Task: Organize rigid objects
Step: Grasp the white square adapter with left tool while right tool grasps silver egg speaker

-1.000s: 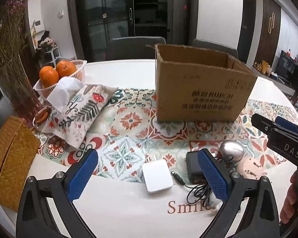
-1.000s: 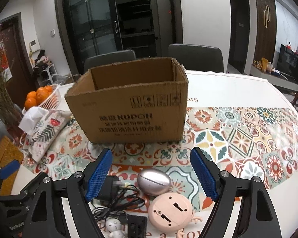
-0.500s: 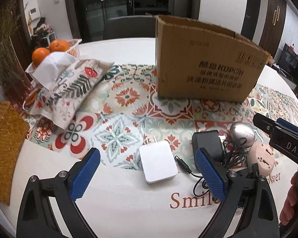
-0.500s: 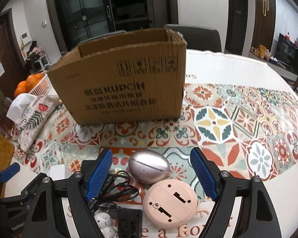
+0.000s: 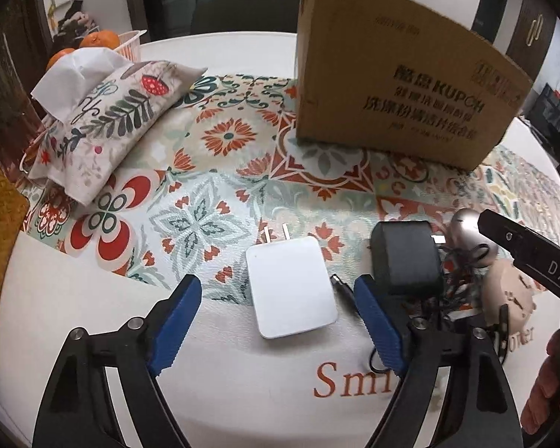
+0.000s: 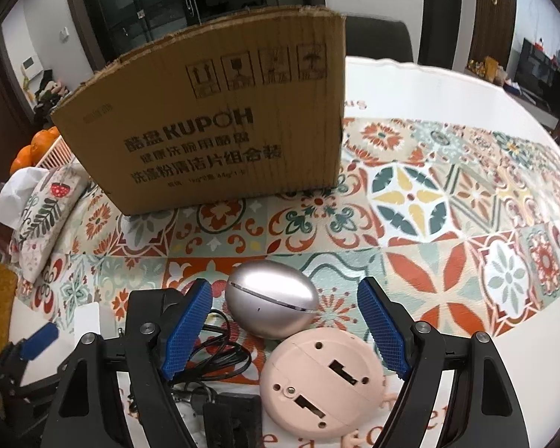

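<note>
Left gripper (image 5: 276,310) jaws spread, straddling flat white plug-in charger (image 5: 290,286) — right gripper (image 6: 283,330) likewise spread, silver egg-shaped case (image 6: 270,298) at 12 o'clock.

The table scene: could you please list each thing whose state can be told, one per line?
Left claw: open, the white charger between its fingers, untouched.
Right claw: open, around the silver egg.
White charger: flat, prongs pointing away.
Silver egg: on its side.
Pink disc: underside up.
Black adapter: cable tangled.
Cardboard box: upright; top not visible.
</note>
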`<control>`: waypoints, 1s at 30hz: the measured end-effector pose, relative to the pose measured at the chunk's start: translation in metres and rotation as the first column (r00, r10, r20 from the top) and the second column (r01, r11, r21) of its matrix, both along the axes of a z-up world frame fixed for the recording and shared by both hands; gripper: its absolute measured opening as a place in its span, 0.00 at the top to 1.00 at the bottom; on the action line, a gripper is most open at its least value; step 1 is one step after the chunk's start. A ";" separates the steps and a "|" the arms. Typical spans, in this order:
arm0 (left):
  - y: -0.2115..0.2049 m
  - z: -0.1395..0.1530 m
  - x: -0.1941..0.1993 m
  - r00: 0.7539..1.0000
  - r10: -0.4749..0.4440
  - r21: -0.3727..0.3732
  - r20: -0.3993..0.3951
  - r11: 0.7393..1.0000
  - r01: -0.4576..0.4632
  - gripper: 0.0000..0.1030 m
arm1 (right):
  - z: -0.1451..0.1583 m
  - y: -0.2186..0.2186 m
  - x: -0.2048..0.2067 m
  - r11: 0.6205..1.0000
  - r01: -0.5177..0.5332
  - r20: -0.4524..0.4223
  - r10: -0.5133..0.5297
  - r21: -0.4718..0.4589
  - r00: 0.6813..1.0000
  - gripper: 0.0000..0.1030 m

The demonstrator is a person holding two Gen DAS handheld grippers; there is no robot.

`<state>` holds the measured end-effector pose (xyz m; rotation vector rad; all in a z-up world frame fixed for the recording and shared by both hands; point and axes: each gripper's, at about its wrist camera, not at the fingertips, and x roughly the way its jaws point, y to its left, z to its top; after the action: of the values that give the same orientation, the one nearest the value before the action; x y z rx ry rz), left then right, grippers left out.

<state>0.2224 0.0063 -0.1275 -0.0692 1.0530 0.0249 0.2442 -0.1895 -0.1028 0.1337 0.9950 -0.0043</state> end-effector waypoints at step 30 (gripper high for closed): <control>0.008 -0.013 0.008 0.999 -0.034 -0.121 0.013 0.992 0.035 0.53 | -0.038 0.016 0.029 1.000 0.000 -0.117 -0.001 -0.013 0.993 0.37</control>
<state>0.2303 0.0147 -0.1401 -0.1612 1.0445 -0.0711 0.2732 -0.1736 -0.1412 0.1229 1.1119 -0.0193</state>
